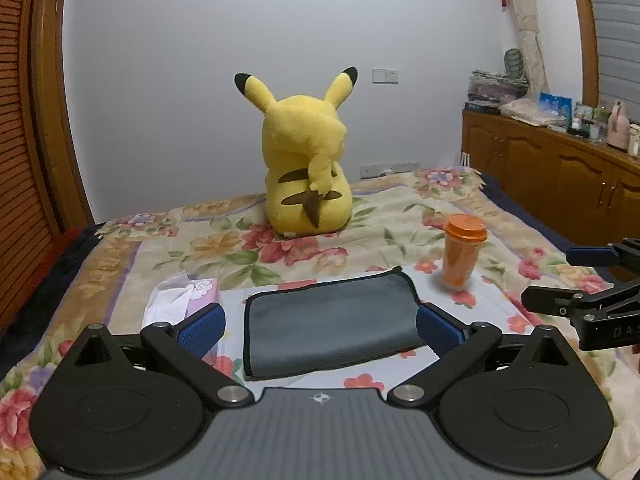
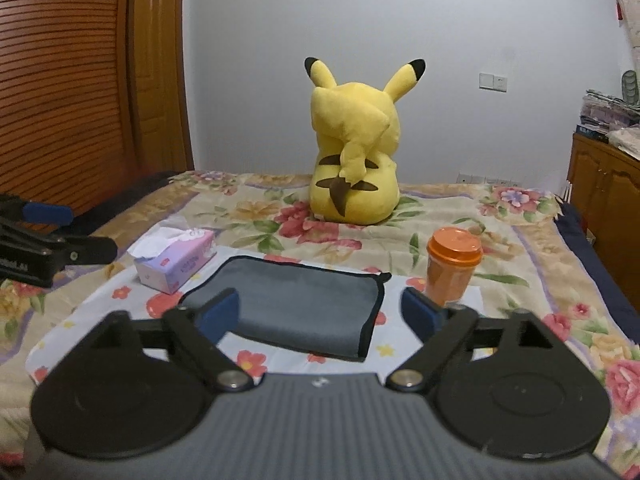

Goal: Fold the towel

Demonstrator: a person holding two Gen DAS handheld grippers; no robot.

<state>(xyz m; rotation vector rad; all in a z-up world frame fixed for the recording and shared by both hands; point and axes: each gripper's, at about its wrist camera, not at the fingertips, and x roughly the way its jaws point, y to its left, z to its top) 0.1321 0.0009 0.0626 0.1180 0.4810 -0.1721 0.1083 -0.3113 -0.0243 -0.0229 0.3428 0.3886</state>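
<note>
A grey towel (image 1: 328, 320) with a black hem lies folded flat on the floral bedspread; it also shows in the right wrist view (image 2: 296, 304). My left gripper (image 1: 320, 326) is open and empty, its blue pads (image 1: 202, 328) spread above the towel's near part. My right gripper (image 2: 320, 314) is open and empty, hovering over the towel's near right side. The right gripper also shows at the right edge of the left wrist view (image 1: 560, 280), and the left gripper at the left edge of the right wrist view (image 2: 76, 232).
An orange lidded cup (image 1: 462, 254) stands right of the towel. A tissue box (image 2: 176, 258) lies to its left. A yellow plush toy (image 1: 306, 164) sits behind on the bed. A wooden cabinet (image 1: 560, 176) runs along the right, a wardrobe (image 2: 80, 80) on the left.
</note>
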